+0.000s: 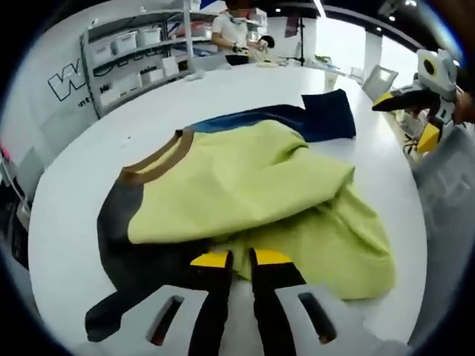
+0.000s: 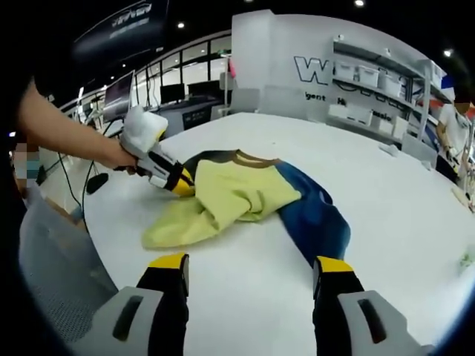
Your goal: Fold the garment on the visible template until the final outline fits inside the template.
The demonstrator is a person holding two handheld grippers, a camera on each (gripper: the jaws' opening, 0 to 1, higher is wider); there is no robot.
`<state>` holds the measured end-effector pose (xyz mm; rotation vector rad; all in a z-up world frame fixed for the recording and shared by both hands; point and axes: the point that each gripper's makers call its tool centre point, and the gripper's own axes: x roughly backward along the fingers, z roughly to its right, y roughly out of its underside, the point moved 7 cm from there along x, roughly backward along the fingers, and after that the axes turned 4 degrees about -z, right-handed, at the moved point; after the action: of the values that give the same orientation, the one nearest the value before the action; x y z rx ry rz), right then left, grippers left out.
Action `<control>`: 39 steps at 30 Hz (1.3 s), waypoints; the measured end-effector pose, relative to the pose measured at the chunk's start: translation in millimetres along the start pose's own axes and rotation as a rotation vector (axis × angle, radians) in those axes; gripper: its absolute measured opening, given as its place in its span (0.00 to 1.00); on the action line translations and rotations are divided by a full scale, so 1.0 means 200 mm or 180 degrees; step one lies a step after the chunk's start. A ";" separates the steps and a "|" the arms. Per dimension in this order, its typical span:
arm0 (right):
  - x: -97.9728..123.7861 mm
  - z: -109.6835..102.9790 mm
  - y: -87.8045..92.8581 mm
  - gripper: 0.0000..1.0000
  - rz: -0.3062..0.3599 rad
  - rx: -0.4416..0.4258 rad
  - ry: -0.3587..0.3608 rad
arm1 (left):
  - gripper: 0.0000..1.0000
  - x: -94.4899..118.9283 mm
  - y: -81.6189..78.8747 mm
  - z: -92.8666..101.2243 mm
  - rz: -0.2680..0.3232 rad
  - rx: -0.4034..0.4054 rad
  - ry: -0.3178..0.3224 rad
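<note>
1. Left gripper [image 1: 239, 261]: jaws nearly closed at the garment's [image 1: 252, 185] near hem. They look clenched on the yellow-green fabric, though the bite itself is hidden.
2. Garment sits mid white table [image 1: 67, 193], half folded: yellow-green body bunched over the blue sleeve [image 1: 326, 115]. No template outline is discernible.
3. Step in hand, I'd judge: carrying the hem fold across. Next, lay it flat and smooth the bunching.
4. Right gripper [image 2: 252, 271]: released, jaws wide, hovering short of the garment.
5. Right gripper view adds your hand [image 2: 119, 156] on the left gripper; left gripper view adds the brown collar [image 1: 159, 159].
</note>
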<state>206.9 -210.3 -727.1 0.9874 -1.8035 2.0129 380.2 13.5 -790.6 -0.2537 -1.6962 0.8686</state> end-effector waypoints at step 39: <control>-0.02 -0.07 0.01 0.65 0.0061 0.0014 -0.0154 | 0.06 0.55 0.07 0.22 0.0456 0.0618 -0.0499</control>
<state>204.5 -196.7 -732.0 1.0326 -1.8407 2.0218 300.7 68.7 -721.2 -0.1803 -1.7386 1.1783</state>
